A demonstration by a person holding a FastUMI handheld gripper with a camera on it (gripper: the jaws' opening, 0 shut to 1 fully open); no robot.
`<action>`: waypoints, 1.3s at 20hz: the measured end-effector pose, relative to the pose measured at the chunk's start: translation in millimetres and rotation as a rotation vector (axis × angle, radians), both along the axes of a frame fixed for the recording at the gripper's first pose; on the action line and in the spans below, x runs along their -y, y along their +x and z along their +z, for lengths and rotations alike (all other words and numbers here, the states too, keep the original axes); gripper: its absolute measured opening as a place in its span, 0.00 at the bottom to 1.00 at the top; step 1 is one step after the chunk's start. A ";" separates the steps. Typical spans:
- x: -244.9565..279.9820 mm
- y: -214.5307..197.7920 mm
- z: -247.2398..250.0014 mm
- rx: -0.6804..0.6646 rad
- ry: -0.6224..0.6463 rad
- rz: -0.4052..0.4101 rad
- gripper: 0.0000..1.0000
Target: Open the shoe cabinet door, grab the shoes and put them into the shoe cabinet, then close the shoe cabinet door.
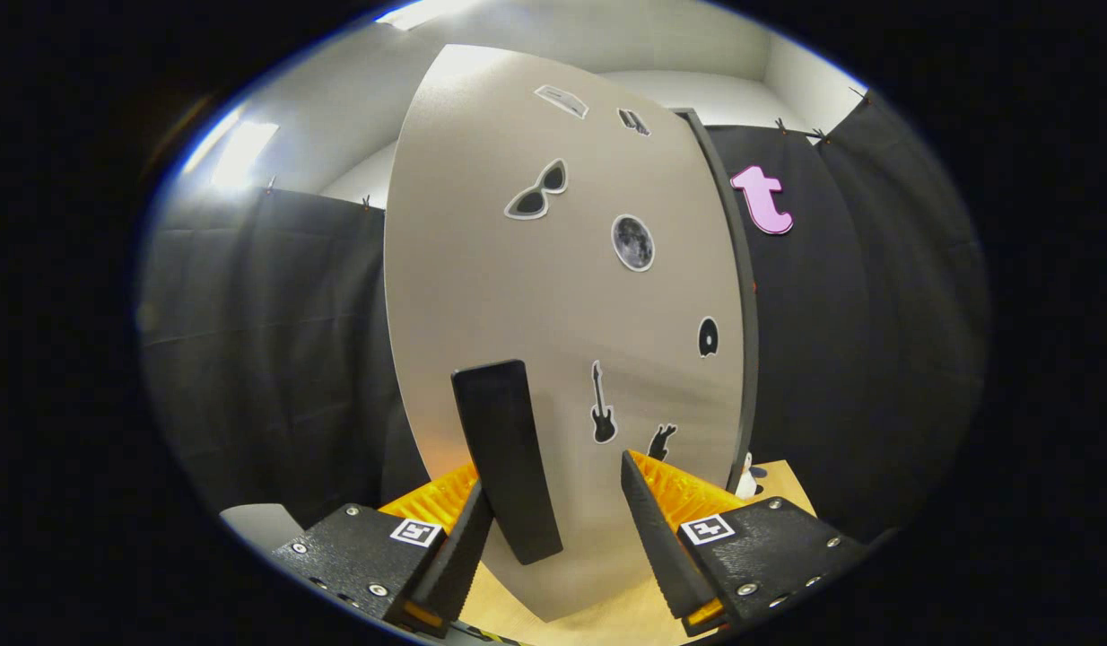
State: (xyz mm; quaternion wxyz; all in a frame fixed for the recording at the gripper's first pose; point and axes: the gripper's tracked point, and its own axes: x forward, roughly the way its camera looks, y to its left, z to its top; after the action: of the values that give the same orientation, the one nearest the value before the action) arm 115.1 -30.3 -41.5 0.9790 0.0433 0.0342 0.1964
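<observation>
Against draped black cloth, smooth beige cabinet door (553, 296) with flat dark bar handle (507, 458) between spread ridged tongs (553, 520).

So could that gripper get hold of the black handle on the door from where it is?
Probably yes. The gripper is open, and the black handle of the cabinet door already sits between its fingers, nearer the left one, nothing between.
</observation>
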 end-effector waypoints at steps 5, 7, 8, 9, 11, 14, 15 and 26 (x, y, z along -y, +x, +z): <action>-28.2 18.8 -0.6 0.002 0.010 0.050 0.82; -39.0 26.4 -4.4 -0.008 0.020 0.065 0.83; -44.6 31.5 -1.6 0.005 0.007 0.065 0.83; -54.3 34.9 2.1 0.019 -0.014 0.063 0.83; -69.5 39.4 5.5 0.041 -0.056 0.057 0.83; -85.6 48.8 7.3 0.062 -0.076 0.055 0.83; -89.3 52.5 8.3 0.066 -0.080 0.054 0.84; -115.0 94.9 12.6 0.088 -0.117 0.013 0.84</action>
State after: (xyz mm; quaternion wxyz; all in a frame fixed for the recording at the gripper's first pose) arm 210.0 84.7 -28.9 0.9790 -0.0229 0.0027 0.2024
